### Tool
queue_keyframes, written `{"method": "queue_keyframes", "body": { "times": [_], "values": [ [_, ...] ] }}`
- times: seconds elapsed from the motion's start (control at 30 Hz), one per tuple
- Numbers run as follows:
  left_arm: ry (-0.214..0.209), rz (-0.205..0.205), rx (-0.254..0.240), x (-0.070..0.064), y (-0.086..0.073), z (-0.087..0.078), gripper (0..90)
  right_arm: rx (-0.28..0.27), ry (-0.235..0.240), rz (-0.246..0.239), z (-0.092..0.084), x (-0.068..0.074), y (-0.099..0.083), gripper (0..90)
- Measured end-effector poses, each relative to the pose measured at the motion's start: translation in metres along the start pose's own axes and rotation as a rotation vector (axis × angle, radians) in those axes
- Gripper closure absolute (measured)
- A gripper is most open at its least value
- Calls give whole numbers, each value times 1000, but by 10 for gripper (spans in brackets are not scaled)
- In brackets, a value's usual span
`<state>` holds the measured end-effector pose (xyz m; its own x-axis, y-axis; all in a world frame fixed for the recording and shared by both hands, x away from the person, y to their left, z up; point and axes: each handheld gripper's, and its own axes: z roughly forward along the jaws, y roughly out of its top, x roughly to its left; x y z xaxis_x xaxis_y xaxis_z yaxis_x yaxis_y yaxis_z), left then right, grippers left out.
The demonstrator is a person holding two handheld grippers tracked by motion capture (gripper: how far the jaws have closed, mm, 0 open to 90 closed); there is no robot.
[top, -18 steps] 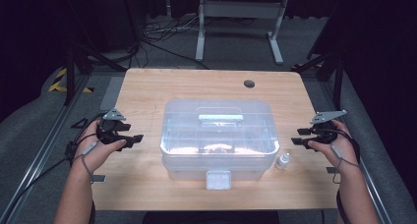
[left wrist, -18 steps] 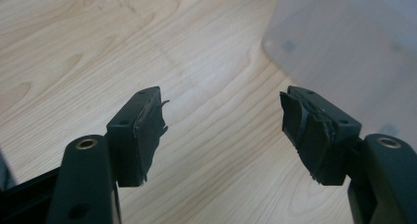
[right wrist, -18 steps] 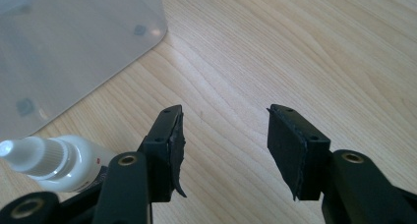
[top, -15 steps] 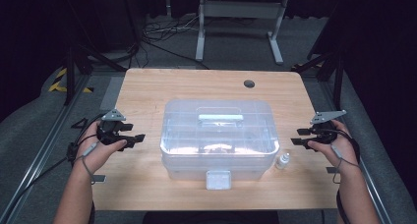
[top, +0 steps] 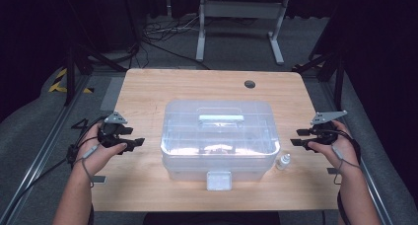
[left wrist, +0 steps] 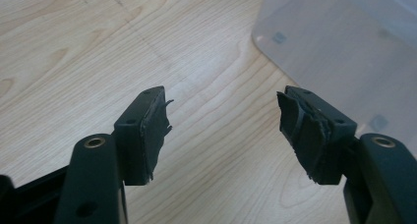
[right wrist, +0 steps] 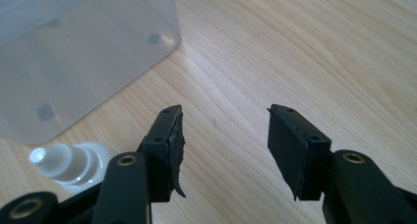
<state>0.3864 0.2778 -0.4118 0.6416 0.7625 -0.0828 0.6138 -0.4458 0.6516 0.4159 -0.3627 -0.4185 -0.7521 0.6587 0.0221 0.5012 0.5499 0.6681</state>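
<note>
- Two tongs are in use, one in each hand, both with jaws spread apart and nothing between the pads.
- Left tongs (top: 135, 143): held over the counter (top: 148, 92) at the left side of the box, jaws pointing toward it and apart from it. In the left gripper view the left tongs (left wrist: 223, 128) show bare wood between the worn pads, with a rounded corner of the box (left wrist: 344, 52) ahead on the right.
- Right tongs (top: 296, 137): held at the right edge of the counter, jaws pointing toward the box and apart from it. In the right gripper view the right tongs (right wrist: 225, 140) frame bare wood; the box corner (right wrist: 78, 52) lies ahead on the left.
- Dropper bottle (top: 283, 161): small, white, upright on the counter just beside the front right corner of the box, between the box and the right tongs. In the right gripper view the bottle (right wrist: 69, 165) sits beside the left jaw, not between the jaws.
- Box (top: 219, 136): clear plastic, lid on, handle (top: 221, 118) on top, front latch (top: 219, 180) facing the person, placed at the middle of the counter.
- Round hole (top: 250, 84): in the counter at the far right.
</note>
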Motion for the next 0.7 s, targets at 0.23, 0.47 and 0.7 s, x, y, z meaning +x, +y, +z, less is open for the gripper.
{"method": "queue_keyframes", "body": {
  "times": [0.23,0.47,0.7],
  "values": [
    [6,-8,15,1,0,1,364,-15,8,8,-3,0,0,490],
    [-1,6,13,0,0,0,358,-15,10,21,-3,0,0,491],
    [-8,8,4,0,1,-2,357,-30,24,25,-7,3,2,502]
  ]
}}
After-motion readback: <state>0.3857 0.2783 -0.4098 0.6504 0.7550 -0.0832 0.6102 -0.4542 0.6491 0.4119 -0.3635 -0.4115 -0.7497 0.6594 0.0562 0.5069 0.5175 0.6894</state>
